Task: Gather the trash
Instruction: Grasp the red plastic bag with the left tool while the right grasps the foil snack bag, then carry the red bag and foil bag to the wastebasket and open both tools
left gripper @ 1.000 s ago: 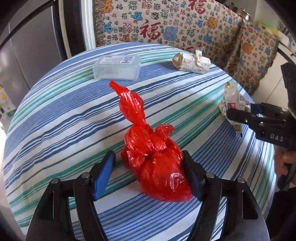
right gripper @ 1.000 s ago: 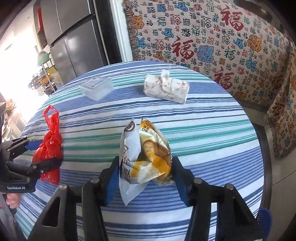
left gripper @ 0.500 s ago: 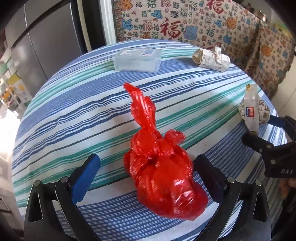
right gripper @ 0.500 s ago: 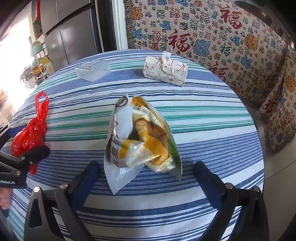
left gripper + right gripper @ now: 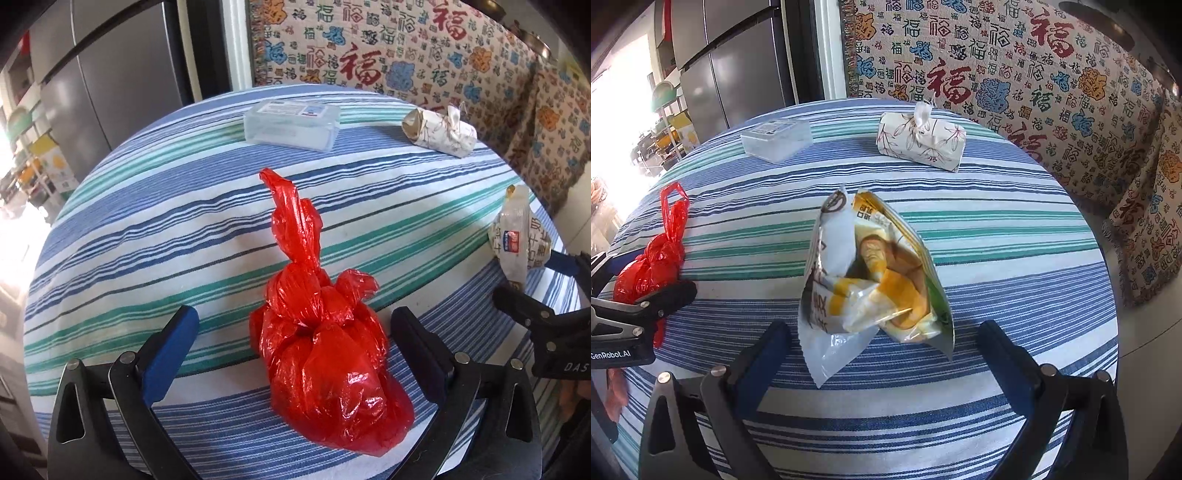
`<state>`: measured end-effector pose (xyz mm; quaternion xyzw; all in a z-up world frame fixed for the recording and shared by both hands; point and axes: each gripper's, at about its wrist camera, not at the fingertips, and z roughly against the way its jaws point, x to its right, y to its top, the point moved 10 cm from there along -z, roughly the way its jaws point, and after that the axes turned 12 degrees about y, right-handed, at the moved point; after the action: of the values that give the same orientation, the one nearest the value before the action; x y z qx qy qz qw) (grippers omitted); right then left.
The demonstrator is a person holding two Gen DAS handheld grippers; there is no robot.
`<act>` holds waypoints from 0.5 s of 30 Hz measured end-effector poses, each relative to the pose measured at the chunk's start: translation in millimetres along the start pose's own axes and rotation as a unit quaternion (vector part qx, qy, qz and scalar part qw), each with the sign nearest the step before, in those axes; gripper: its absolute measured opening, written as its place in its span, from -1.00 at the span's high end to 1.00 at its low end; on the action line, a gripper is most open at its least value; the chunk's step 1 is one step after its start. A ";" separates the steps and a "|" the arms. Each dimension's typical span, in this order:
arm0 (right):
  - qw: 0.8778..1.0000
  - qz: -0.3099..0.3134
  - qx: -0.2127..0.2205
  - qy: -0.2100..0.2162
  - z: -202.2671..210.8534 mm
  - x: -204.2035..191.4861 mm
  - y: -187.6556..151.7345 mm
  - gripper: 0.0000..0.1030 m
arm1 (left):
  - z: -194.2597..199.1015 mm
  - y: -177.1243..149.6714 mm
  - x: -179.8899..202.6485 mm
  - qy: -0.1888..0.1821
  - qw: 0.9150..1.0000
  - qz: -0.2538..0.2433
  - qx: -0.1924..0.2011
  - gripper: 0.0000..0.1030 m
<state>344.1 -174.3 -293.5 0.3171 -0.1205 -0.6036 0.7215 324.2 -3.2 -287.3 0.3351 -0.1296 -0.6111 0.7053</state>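
Kitchen-like room w/ a grey fridge (image 5: 110, 81) at back left and a throw printed w/ red and blue characters (image 5: 1015, 74) draped behind. In front, a round bench (image 5: 166, 229) under a blue, green and white striped cloth.

Left view: a knotted red bag (image 5: 325, 343) sits on the near part of the bench, its twisted tail standing up. The left gripper (image 5: 291, 332) has it between the jaws, which are spread wide and have just been opening; the blue pads stand clear of the plastic on both sides, so nothing is gripped. The bag rests on the cloth under its own weight.

Right view: a crumpled snack bag (image 5: 871, 280), torn open at the top, sits upright on the cloth towards the bench's right side. The right gripper (image 5: 882, 336) straddles it the same way, jaws wide and also just opened, pads apart from the foil.

Both items look like the trash to collect, each lined up w/ its own gripper, prob. so both can be taken at once. Judging by the gap, neither is picked up yet.

Far side of bench: a clear plastic box (image 5: 291, 125) and a floral tissue pack (image 5: 919, 140), well apart from both grippers, untouched. No bin in view.
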 end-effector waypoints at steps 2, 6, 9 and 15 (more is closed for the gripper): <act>1.000 0.001 0.000 -0.001 1.3 -0.9 0.1 -1.00 | -0.3 -0.4 0.0 -0.004 1.000 -0.001 0.000 -0.99; 1.000 -0.004 0.028 0.013 8.7 -1.8 7.0 -0.98 | -1.5 2.2 0.4 -0.005 1.000 -0.007 0.001 -0.98; 0.999 -0.016 0.026 0.033 2.2 -0.2 7.2 -0.19 | 8.3 5.9 5.1 -0.021 0.999 -0.022 0.025 -0.27; 0.998 -0.036 0.040 0.038 36.8 9.9 3.6 0.30 | 34.7 8.8 20.0 -0.061 0.996 -0.049 0.036 0.08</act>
<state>328.9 -194.9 -265.1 0.3726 -0.1059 -0.6115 0.6900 314.8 -32.9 -260.5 0.3288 -0.1778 -0.6591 0.6526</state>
